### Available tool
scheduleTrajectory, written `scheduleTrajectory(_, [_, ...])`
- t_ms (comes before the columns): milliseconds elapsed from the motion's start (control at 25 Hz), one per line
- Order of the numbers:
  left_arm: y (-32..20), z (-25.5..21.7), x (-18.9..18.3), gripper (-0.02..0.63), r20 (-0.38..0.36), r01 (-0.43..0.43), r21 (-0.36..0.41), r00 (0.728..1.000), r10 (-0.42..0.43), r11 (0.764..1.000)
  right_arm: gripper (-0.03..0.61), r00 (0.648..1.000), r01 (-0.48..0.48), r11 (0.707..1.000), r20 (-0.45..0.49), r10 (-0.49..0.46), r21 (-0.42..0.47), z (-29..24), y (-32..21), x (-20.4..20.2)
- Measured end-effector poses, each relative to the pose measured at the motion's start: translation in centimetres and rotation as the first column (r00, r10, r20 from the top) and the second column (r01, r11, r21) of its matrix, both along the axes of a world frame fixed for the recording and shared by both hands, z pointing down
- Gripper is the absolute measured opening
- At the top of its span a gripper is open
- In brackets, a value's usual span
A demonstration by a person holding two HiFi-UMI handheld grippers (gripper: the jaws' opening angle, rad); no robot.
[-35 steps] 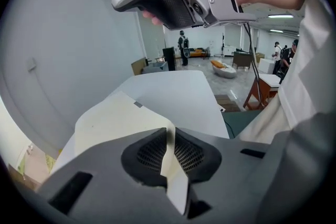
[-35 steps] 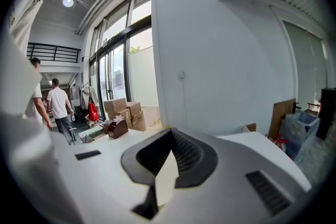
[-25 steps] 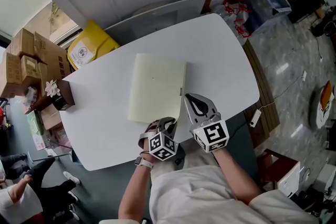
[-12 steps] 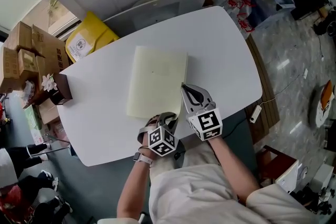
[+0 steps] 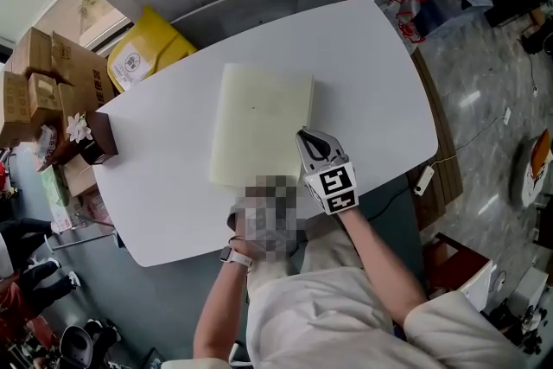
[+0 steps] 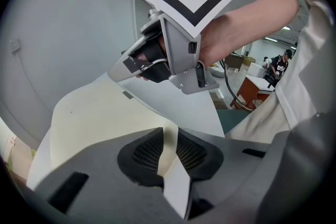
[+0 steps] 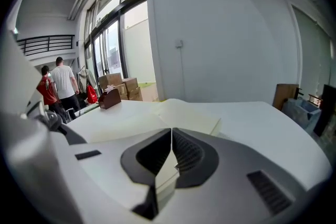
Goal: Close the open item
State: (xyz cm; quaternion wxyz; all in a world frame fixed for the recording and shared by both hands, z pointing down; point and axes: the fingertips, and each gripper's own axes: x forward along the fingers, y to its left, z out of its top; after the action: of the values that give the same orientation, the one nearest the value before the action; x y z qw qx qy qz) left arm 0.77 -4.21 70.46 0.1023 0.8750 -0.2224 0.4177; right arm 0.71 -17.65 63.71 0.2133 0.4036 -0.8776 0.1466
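1. The folder (image 5: pixel 259 125) lies flat on the white table (image 5: pixel 371 73), directly in front of the person. It shows as one pale cream rectangle with the cover down, so it looks already closed.

2. The left gripper (image 6: pixel 169 136) sits at the folder's near edge. Its jaws are opening, and a thin strip of the cover runs between the pads – they seem to be letting go of it rather than pinching it.

3. The right gripper (image 5: pixel 304 136) rests its tips at the folder's right-hand edge, toward the near corner. Its jaws are drawn together at the tips. The pale wedge in the slot behind them is probably folder and table seen through the gap, though the right gripper view does not make that certain.

4. I judge the folder to be light and thin. The cover is stiff enough to lie flat but would likely bow if lifted by one corner alone.

5. The surface looks smooth and matte, and on the slick table top the whole folder may slide under a sideways push.

6. The free long edge on the right is the place to take hold, with the pads well onto the cover – a pinch on the very rim would probably slip. Pressing down on the flat face should settle it without creasing.
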Motion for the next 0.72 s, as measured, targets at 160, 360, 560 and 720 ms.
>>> scheduleTrajectory(160, [0.0, -0.2, 0.0, 0.064, 0.001, 0.001, -0.001, 1.000, -0.001, 1.000, 0.015, 1.000, 0.021, 1.000, -0.019, -0.021, -0.010, 1.2, -0.3, -0.7])
scheduleTrajectory(360, [0.1, -0.2, 0.2, 0.077, 0.027, -0.033, 0.008, 0.999, 0.033, 0.999, 0.015, 0.997, 0.020, 0.999, -0.070, -0.023, -0.050, 2.7, -1.0, -0.6])
scheduleTrajectory(560, [1.0, 0.1, 0.6, 0.147, -0.023, -0.023, -0.041, 0.999, 0.022, 0.999, 0.015, 0.990, 0.046, 0.994, -0.131, -0.059, -0.101, 4.3, -0.8, -0.8])
scheduleTrajectory(720, [1.0, 0.1, 0.7, 0.156, -0.024, -0.005, -0.052, 1.000, 0.003, 0.999, 0.014, 0.982, 0.072, 0.989, -0.167, -0.093, -0.127, 4.9, -0.7, -0.9])
